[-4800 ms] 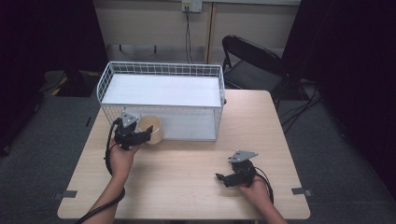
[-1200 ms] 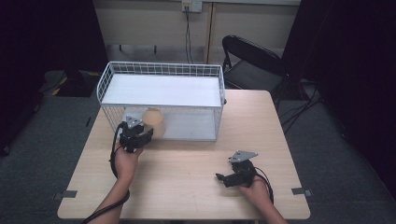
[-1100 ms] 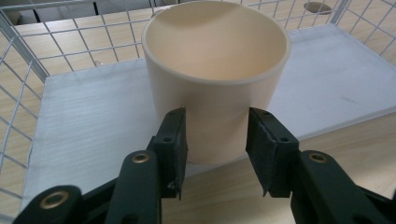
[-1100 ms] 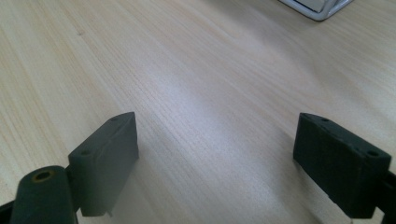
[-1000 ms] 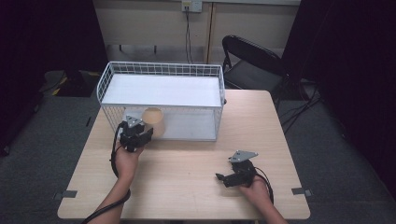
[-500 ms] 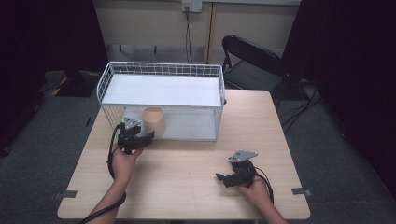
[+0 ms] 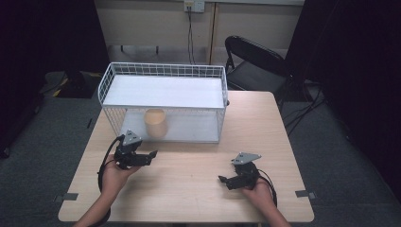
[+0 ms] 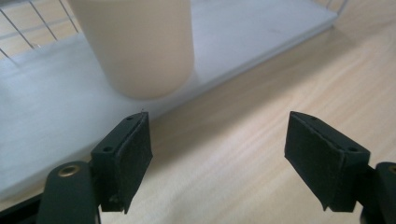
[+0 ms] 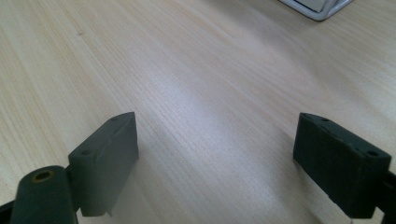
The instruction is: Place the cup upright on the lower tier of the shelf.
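The cream cup (image 7: 155, 123) stands upright on the white lower shelf of the wire basket (image 7: 113, 75), close to that shelf's front edge and toward its left end, so its long axis runs straight up from the shelf. The left gripper (image 7: 150, 156) sits on the table (image 7: 198, 184) just in front of that edge, and the cup lies ahead of it and a little to the left of its line, as the left gripper view shows: the cup (image 8: 135, 44) fills the upper left, beyond the left jaw rather than between the two.

The jaws have just been opening and now stand wide apart with only bare wood between them (the pads touch nothing). The cup is let go and rests on its own base, apart from the gripper.

The right gripper (image 7: 222, 179) lies well away near the table's front right part, its jaws also spread wide over bare tabletop, with a corner of the basket's frame (image 9: 317, 9) just visible far ahead in the right gripper view.

The left hand (image 7: 113, 172) is by far the nearer to the cup. My reading is that the placing is done and the coming move is a retreat: the left gripper should draw straight back toward the table's front edge, away from the shelf, so neither pad clips the cup's side or the basket's front wires.
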The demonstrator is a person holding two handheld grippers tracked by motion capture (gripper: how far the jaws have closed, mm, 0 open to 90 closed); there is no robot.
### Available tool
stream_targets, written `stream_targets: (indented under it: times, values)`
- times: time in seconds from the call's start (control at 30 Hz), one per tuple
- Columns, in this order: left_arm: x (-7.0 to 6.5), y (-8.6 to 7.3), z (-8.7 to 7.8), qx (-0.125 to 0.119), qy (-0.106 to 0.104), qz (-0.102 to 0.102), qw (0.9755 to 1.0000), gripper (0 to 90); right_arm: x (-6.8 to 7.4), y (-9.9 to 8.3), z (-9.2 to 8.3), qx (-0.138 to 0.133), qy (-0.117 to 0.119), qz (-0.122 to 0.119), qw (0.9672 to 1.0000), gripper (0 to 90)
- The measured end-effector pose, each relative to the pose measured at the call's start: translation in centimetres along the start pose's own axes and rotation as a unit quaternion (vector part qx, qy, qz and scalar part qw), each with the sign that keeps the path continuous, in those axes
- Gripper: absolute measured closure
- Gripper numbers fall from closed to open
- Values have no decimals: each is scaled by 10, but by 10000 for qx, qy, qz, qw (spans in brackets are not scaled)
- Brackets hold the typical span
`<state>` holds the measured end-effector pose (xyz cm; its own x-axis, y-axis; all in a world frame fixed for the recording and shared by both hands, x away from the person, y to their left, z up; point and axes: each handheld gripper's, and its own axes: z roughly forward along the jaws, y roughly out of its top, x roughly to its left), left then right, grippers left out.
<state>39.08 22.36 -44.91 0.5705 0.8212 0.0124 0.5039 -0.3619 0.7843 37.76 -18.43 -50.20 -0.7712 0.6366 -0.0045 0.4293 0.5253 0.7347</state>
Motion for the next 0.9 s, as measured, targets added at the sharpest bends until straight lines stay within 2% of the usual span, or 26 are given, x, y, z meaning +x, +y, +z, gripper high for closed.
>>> stream_targets:
  times: [0.13, 0.2, 0.23, 0.4, 0.47, 0.53, 0.6, 0.9]
  values:
    - [-8, -11, 1, 159, -188, 139, 9996, 230, 0, 0, 0, 0, 0, -1, 10000, 135]
    - [-11, -14, 2, 222, -304, 102, 9992, 231, 0, 0, 0, 0, 1, 1, 10000, 135]
    - [-14, -15, 3, 276, -286, 95, 9992, 232, 0, 0, 0, 1, 1, 0, 10000, 135]
    - [-23, -23, 8, 368, -473, 191, 9980, 236, 0, 0, 0, 1, 0, 0, 10000, 135]
    - [-26, -24, 9, 398, -466, 276, 9977, 236, 0, 0, 0, 1, 0, 1, 10000, 135]
    - [-27, -26, 10, 456, -511, 264, 9973, 237, 0, 0, 0, 0, 0, 1, 10000, 135]
    - [-28, -28, 10, 487, -494, 438, 9966, 236, 0, 0, 0, 0, 0, 0, 10000, 135]
    - [-24, -34, 12, 584, -448, 415, 9964, 236, 0, 0, 0, 1, 0, 0, 10000, 135]
